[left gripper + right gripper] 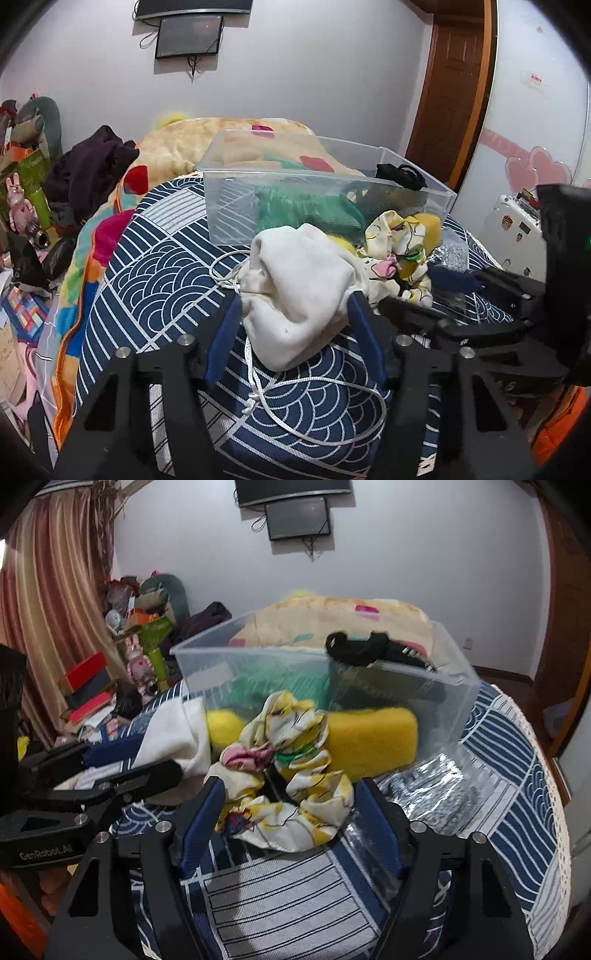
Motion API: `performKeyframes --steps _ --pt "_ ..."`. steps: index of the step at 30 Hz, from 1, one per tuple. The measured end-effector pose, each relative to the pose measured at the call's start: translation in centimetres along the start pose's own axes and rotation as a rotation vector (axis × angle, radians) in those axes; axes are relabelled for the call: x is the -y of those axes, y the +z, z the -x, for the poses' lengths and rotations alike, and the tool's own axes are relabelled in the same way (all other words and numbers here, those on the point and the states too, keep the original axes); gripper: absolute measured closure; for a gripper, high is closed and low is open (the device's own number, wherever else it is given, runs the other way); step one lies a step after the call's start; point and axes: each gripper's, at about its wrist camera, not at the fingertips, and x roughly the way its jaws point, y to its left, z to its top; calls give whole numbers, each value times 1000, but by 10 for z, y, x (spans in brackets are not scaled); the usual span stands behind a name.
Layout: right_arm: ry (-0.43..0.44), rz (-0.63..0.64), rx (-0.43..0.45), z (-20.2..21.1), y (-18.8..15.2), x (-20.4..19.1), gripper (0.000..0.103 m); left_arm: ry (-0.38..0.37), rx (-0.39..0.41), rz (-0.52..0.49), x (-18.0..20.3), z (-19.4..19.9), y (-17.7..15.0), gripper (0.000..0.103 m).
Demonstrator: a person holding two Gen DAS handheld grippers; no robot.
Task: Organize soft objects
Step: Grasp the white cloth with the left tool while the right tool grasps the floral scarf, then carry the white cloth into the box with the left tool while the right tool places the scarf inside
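A white drawstring pouch (295, 280) lies on the blue patterned bedcover (155, 280), between the open fingers of my left gripper (293, 306); its cord (314, 402) trails toward me. A yellow-and-white floral cloth (284, 775) lies between the open fingers of my right gripper (288, 801). It also shows in the left wrist view (399, 251). A yellow sponge (369, 738) sits behind it. A clear plastic bin (314, 184) holds a green cloth (303, 210) and a black item (400, 175) hangs on its rim.
A silver plastic bag (436, 786) lies right of the floral cloth. A beige blanket (207, 144) and dark clothes (92, 166) lie behind the bin. Cluttered boxes and toys (110, 672) stand at the left. A door (450, 92) is at the right.
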Motion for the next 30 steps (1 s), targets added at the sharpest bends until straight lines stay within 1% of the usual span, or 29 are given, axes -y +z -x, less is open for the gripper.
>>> performKeyframes --steps 2,3,4,5,6,7,8,9,10,11,13,18,21,30 --pt "11 1 -34 -6 -2 -2 42 1 4 4 0 1 -2 53" --pt "9 3 -42 -8 -4 -3 43 3 5 6 -1 2 -2 54" --pt "2 7 -39 -7 -3 -4 45 6 6 8 -2 2 -3 58" --pt "0 12 -35 -6 -3 -5 50 9 7 9 -2 3 -4 64" --pt "9 8 -35 -5 -3 -4 54 13 9 10 -3 3 -4 67" --pt "13 3 -35 -4 -3 -3 62 13 9 12 -4 4 -5 71" --pt "14 -4 -32 -3 -4 -2 68 3 8 15 -5 5 -5 77" --pt "12 -8 -26 -2 -4 -1 71 -11 6 18 -5 6 -6 81" --pt "8 -13 -21 -1 -4 0 79 -25 3 22 -6 6 -6 84" --pt "5 -20 -17 0 -5 2 86 -22 4 19 -5 6 -7 86" --pt "7 -38 0 4 -5 5 87 -11 10 6 -4 8 -7 91" --pt "8 -46 53 17 -4 6 88 -14 27 5 -1 16 -6 94" --pt "9 -40 84 24 -3 4 88 -21 48 13 -2 25 -4 99" --pt "13 -13 168 51 3 3 88 -29 129 12 -1 53 10 100"
